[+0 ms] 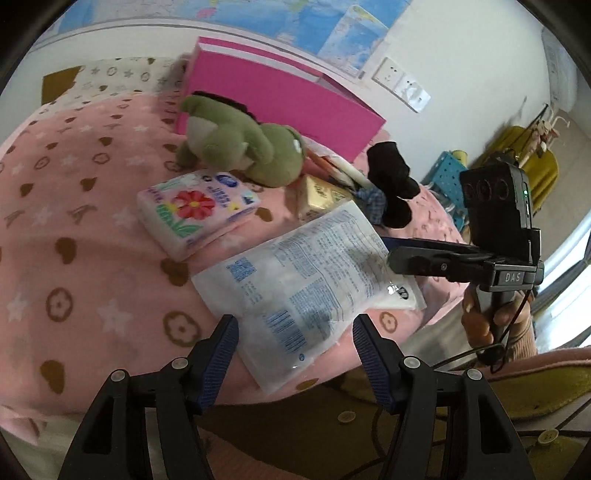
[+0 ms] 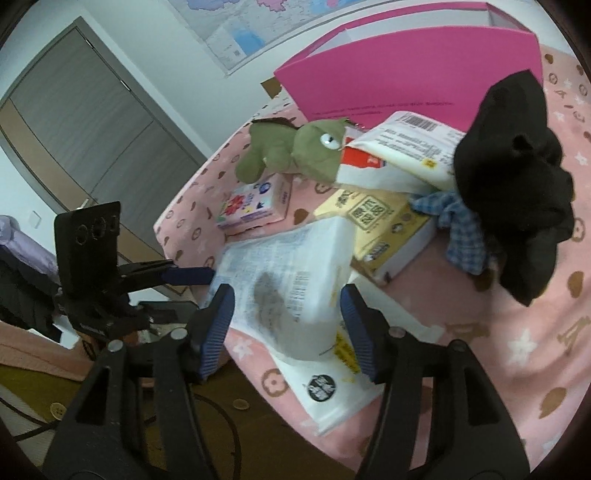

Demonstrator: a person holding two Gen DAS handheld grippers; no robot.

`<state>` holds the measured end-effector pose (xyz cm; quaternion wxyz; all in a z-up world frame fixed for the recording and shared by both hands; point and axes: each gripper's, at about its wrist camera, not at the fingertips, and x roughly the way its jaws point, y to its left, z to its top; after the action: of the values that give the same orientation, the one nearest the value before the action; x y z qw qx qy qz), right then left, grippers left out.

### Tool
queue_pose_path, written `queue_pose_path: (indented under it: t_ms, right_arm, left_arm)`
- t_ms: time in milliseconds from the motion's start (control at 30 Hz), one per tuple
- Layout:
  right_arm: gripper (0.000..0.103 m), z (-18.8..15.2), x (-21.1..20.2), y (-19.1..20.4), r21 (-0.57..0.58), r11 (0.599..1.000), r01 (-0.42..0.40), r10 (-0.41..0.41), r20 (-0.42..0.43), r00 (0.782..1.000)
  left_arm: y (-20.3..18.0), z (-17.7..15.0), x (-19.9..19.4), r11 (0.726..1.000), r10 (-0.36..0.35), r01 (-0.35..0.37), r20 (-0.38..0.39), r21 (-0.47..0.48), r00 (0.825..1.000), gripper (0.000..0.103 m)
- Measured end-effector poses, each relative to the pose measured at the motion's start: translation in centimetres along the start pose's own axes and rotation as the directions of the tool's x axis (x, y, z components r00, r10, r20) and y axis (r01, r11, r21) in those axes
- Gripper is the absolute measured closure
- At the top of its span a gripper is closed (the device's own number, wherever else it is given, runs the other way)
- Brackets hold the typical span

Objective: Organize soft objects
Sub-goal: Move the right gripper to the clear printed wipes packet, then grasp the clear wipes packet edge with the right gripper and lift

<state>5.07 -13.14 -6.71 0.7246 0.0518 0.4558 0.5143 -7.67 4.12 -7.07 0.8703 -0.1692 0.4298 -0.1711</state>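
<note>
One clear plastic pack (image 1: 306, 284), blue-printed, lies flat on pink blanket (image 1: 74, 258).

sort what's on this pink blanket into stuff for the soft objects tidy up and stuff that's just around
Job:
green plush toy
black sock bundle
flower-print tissue pack
clear plastic printed pack
open pink box

Lying about:
wall map
yellow suitcase
grey door
</note>
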Motion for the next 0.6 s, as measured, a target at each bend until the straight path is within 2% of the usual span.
queue_pose_path:
  t_ms: [100,200,233,267,333,467,600]
  right_arm:
    - [0.043,0.0,-0.2,0.0,0.017,0.999,-0.045,0.045,0.020,0.999]
    - [0.055,0.2,-0.4,0.1,0.020,0.999,-0.046,0.045,0.038,0.998]
    - [0.064,0.3,-0.4,0.2,0.024,0.999,-0.044,0.043,0.044,0.998]
    - [0.079,0.4,-0.7,0.1,0.026,0.999,-0.043,0.041,0.051,0.998]
    - [0.089,0.5,-1.4,-0.1,0.044,0.998,-0.052,0.049,0.072,0.996]
    - [0.092,0.9,-2.1,-0.4,0.065,0.995,-0.078,0.070,0.107,0.992]
    - [0.093,1.0,-2.6,-0.4,0.061,0.995,-0.085,0.076,0.135,0.988]
  left_arm:
    - [-0.2,0.1,0.3,1.000,-0.004,0.004,-0.001,0.010,1.000,0.036]
    - [-0.2,0.2,0.4,1.000,-0.005,0.005,0.002,0.012,1.000,0.035]
    - [-0.2,0.2,0.4,1.000,-0.003,0.003,0.003,0.013,1.000,0.035]
    - [-0.2,0.3,0.4,1.000,0.002,-0.002,0.004,0.016,1.000,0.035]
    - [-0.6,0.3,0.3,0.999,0.038,-0.038,0.013,0.036,0.999,0.035]
    - [-1.7,0.5,-0.3,0.995,0.036,-0.040,0.045,0.092,0.998,0.033]
    - [-3.0,0.7,-0.1,0.983,0.083,-0.091,0.054,0.160,0.995,0.031]
